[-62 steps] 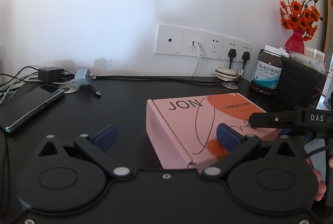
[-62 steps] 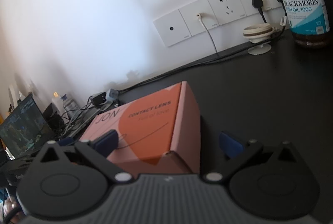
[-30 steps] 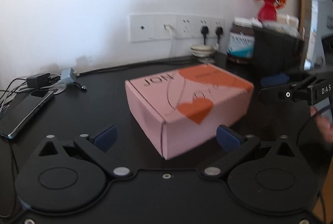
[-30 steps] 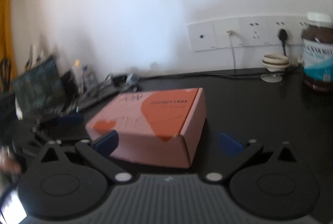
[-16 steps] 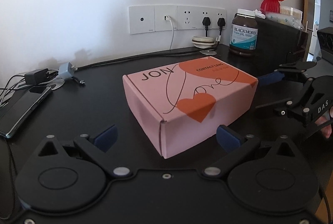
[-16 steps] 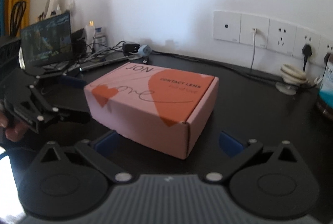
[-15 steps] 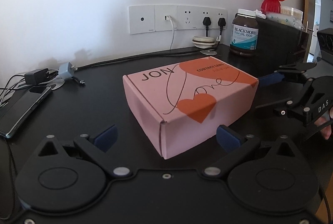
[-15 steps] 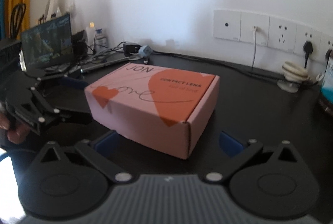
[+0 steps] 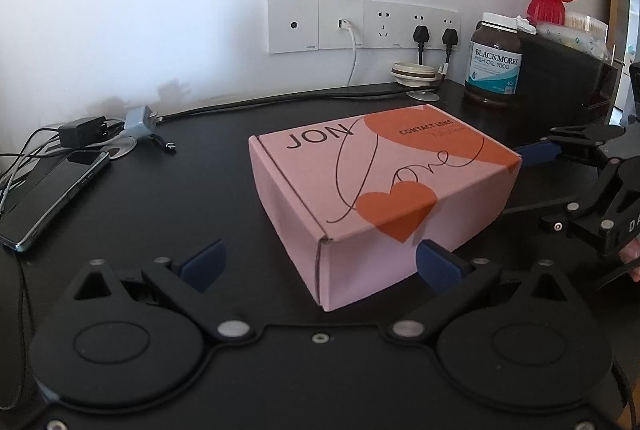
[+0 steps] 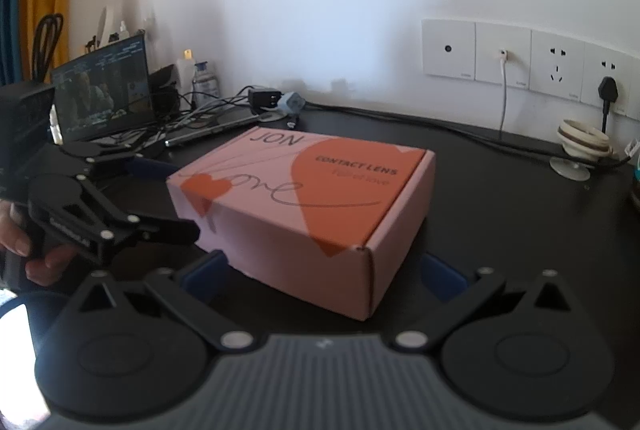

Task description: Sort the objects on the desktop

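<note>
Both grippers have their jaws spread wide with nothing in them. Left gripper (image 9: 320, 264) sits low in front of the box (image 9: 380, 190), with one corner of the box poking in between its blue pads (image 9: 436, 264), though I can't tell if the pad actually touches the cardboard. Right gripper (image 10: 324, 272) is the same deal from the other side, a box corner sitting between its fingers, jaws well apart. The box is pink with orange hearts, closed, lying flat in the middle of the black desk (image 9: 192, 198). From the left wrist view you can see the right gripper off to the right of the box, one blue pad near the box's far right edge. Behind the box there's a fish oil bottle (image 9: 495, 59) up against the wall side, next to a black organizer (image 9: 560, 82) with a red vase (image 9: 546, 4) of orange flowers on top. Left of the box there's a phone (image 9: 56, 196) and a couple of chargers (image 9: 116, 128) with tangled cables. Wall sockets (image 9: 362, 25) run behind the box, and a small screen (image 10: 103, 92) stands further off to the left.
</note>
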